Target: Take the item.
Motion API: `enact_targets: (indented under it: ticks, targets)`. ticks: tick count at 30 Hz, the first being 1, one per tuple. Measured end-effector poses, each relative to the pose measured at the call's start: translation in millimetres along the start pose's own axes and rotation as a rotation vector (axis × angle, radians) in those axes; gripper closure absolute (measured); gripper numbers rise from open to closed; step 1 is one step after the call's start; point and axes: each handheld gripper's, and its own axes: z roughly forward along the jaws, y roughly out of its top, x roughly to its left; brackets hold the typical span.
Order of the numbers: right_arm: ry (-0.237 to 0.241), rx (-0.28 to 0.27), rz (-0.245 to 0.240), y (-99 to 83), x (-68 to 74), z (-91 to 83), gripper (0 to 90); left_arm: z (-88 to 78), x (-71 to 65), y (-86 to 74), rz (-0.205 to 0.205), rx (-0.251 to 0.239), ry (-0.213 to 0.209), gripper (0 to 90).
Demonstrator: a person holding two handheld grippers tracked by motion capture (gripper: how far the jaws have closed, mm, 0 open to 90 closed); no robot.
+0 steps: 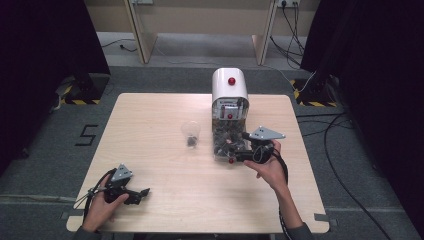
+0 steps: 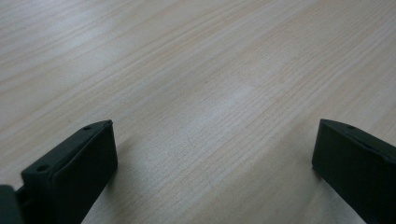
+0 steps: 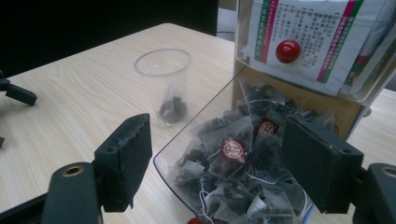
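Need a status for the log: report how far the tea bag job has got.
Done: one tea bag lies in the clear cup. In hand: right tongs, open, sit over the drawer of tea bags, gripping nothing. Left tongs are open above bare table. Left: probably more bags.

Light wood-grain counter (image 1: pixel 165 165) in front of me, square-cornered, standing on grey carpet floor (image 1: pixel 350 165). Black curtains (image 1: pixel 45 55) hang at both sides. Beyond the counter, pale wooden furniture legs (image 1: pixel 140 35) on a lighter floor strip. Black cables (image 1: pixel 340 135) trail over the carpet at right. Yellow-black hazard tape (image 1: pixel 80 101) marks the stand bases. A black "5" (image 1: pixel 87 135) is marked on the floor at left.
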Motion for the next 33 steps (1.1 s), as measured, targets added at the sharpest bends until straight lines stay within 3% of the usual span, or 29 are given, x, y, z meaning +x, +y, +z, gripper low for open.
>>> enact_targets:
  ticks: [7, 21, 33]
  targets:
    - [-0.007, 0.018, -0.021, -6.3, 4.2, -2.1, 24.1, 0.0, 0.0, 0.0, 0.0, 0.0, 0.0, 0.0]
    - [-0.033, 0.024, -0.001, -17.8, 2.6, -21.6, 22.5, 0.0, -0.1, 0.0, 0.0, 0.0, 0.001, 0.0]
    - [-0.052, 0.072, 0.024, -43.6, -4.3, -32.4, 21.9, 0.0, 0.0, 0.0, 0.0, 0.0, 0.0, 0.0]
